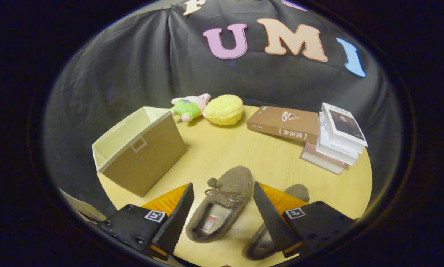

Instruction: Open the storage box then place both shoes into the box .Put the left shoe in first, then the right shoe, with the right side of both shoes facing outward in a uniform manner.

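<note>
Pale wood tabletop (244, 152) runs out ahead of me to the black cloth wall, and I take the box (140, 150) as my landmark. It stands open-topped already, tilted a little, with nothing showing inside, so I judge the opening step done and the first shoe to be the job in hand. My gripper (222, 211) hangs above the table with its fingers spread wide and pinching nothing. Right of the box and nearer to me lies one shoe (222, 204), in the gap between my fingers, toe pointing away, bow on top. Further right of the box, the second shoe (281, 222) sits partly behind my right finger. Which is the left one I cannot tell for sure. Behind the box, near the wall, rest a plush toy (190, 106) and a yellow bun (224, 109); far right of it, some books (318, 133). Next, I think, I must drop down, close on a shoe's side wall, then carry it left into the box, turned so its right side faces out.
</note>
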A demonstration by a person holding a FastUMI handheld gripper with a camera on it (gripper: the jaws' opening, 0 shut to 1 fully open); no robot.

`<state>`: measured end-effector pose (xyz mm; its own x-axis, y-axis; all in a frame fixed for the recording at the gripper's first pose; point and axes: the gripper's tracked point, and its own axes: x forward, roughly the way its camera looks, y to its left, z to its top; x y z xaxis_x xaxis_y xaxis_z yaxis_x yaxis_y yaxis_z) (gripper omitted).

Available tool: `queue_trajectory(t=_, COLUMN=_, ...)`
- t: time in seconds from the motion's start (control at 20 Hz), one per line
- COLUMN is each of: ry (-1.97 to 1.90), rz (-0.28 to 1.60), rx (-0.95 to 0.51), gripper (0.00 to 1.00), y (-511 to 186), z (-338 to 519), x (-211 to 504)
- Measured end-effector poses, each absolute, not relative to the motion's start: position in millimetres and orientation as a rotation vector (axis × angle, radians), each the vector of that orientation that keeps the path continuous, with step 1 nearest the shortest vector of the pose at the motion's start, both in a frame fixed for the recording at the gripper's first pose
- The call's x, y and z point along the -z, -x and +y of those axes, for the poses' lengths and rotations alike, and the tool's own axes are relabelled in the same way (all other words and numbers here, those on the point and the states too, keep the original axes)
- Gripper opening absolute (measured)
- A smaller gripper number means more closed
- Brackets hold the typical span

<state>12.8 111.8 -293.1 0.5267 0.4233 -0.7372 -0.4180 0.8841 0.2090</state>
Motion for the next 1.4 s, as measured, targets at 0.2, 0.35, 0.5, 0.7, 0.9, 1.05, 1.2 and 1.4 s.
queue_trajectory(t=0.2, ry=0.012, rz=0.993, rx=-0.490, gripper=1.00, y=5, z=103, x=330)
queue_trajectory(t=0.35, ry=0.047, rz=1.074, rx=-0.481, gripper=0.99, y=20, z=98, x=356)
queue_trajectory(t=0.5, ry=0.069, rz=1.134, rx=-0.463, gripper=0.91, y=24, z=99, x=376)
queue_trajectory(t=0.7, ry=0.049, rz=1.208, rx=-0.438, gripper=0.62, y=29, z=103, x=391)
queue_trajectory(t=0.9, ry=-0.024, rz=1.285, rx=-0.391, gripper=0.32, y=28, z=102, x=394)
queue_trajectory(t=1.05, ry=-0.140, rz=1.341, rx=-0.295, gripper=0.11, y=26, z=98, x=395)
queue_trajectory(t=1.2, ry=-0.301, rz=1.376, rx=-0.237, gripper=0.04, y=25, z=106, x=387)
queue_trajectory(t=1.4, ry=-0.431, rz=1.375, rx=-0.238, gripper=0.04, y=21, z=123, x=361)
